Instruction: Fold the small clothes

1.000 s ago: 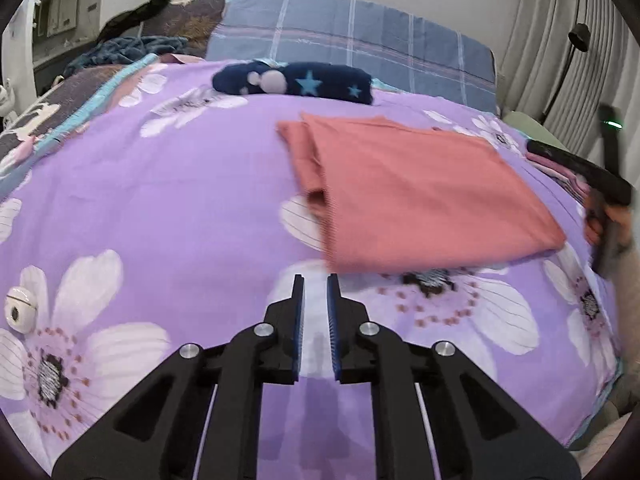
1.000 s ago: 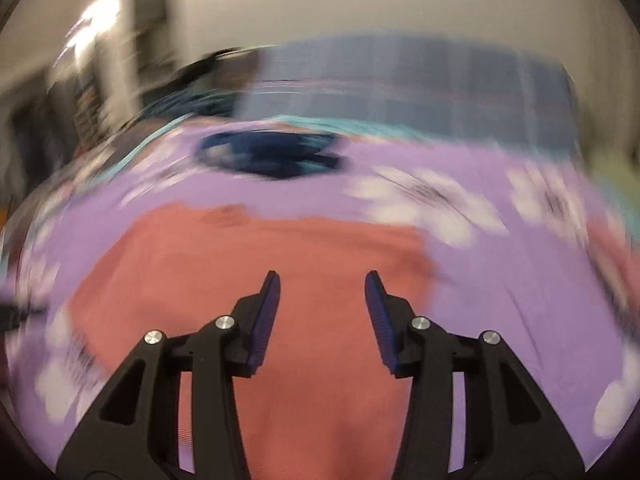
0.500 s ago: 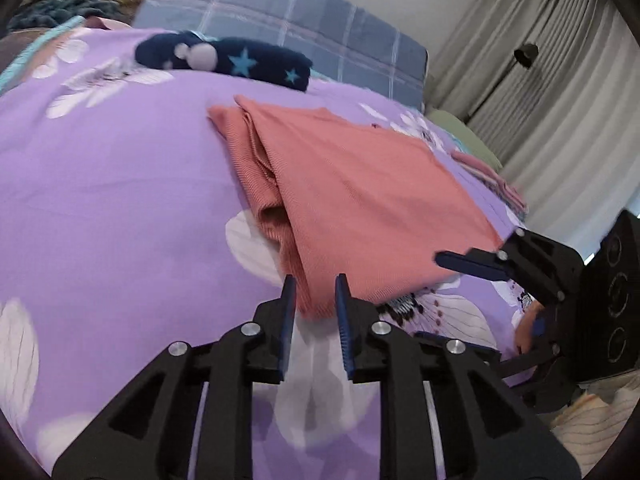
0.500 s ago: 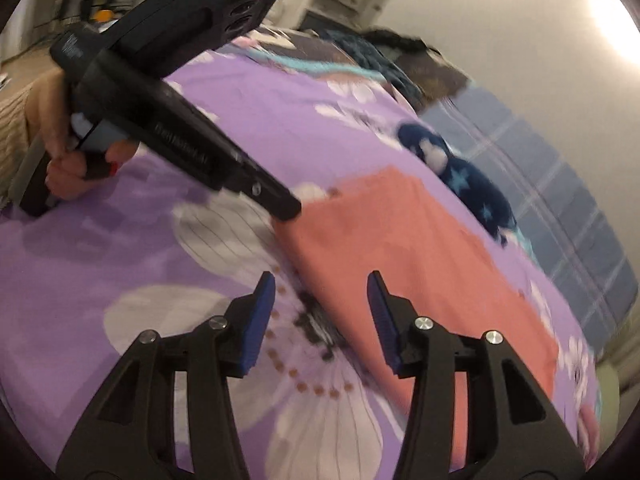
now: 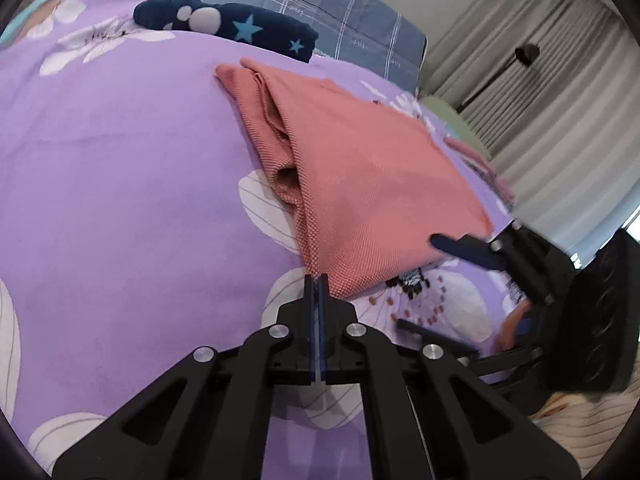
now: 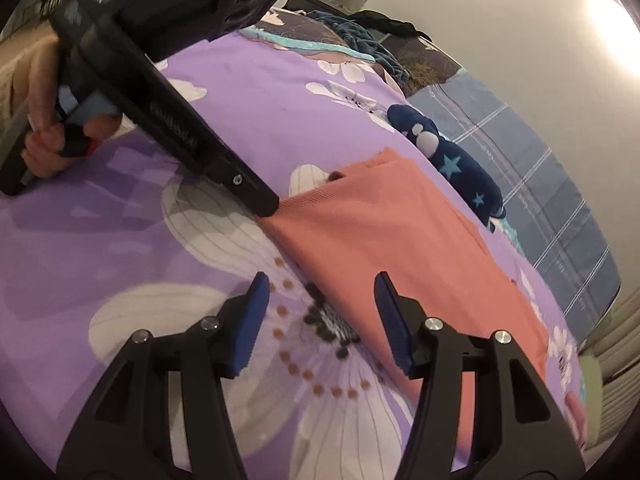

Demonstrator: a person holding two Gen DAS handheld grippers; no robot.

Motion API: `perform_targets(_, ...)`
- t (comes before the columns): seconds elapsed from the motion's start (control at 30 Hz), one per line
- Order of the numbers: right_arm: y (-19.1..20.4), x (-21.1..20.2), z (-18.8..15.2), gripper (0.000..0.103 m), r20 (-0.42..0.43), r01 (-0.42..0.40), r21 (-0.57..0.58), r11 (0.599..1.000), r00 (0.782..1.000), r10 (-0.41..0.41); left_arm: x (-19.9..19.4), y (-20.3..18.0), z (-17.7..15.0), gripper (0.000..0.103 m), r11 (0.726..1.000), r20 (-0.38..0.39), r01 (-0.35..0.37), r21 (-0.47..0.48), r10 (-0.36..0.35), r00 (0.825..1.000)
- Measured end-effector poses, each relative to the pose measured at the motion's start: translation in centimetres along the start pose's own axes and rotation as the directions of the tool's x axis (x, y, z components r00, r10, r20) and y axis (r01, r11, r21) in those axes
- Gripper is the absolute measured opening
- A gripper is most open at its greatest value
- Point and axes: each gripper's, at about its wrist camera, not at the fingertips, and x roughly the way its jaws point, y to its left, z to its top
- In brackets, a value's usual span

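Left gripper [image 5: 316, 280] jaws closed, seemingly pinching coral cloth's [image 5: 372, 184] corner; right gripper [image 6: 320, 300] jaws opening, empty.

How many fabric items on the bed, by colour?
Salmon-pink folded garment: 1
Navy star-print garment: 1
Purple floral bedspread: 1
Blue plaid pillow: 1
Total: 4
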Motion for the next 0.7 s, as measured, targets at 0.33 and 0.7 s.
perform_targets(0.33, 1.2, 2.9, 1.8, 0.049, -0.028, 0.102, -0.066, 0.993, 0.994, -0.104, -2.9, -0.2, 4.1, 0.041, 0.997, 0.11, -0.074, 0.025, 0.071, 0.991)
perform_targets(0.7, 1.5, 4.8, 2.9, 0.033, -0.034, 0.099, -0.085, 0.991, 0.994, -0.102, 6.8, 7.5, 15.7, 0.043, 0.966, 0.058, 0.117, -0.229, -0.107, 0.993)
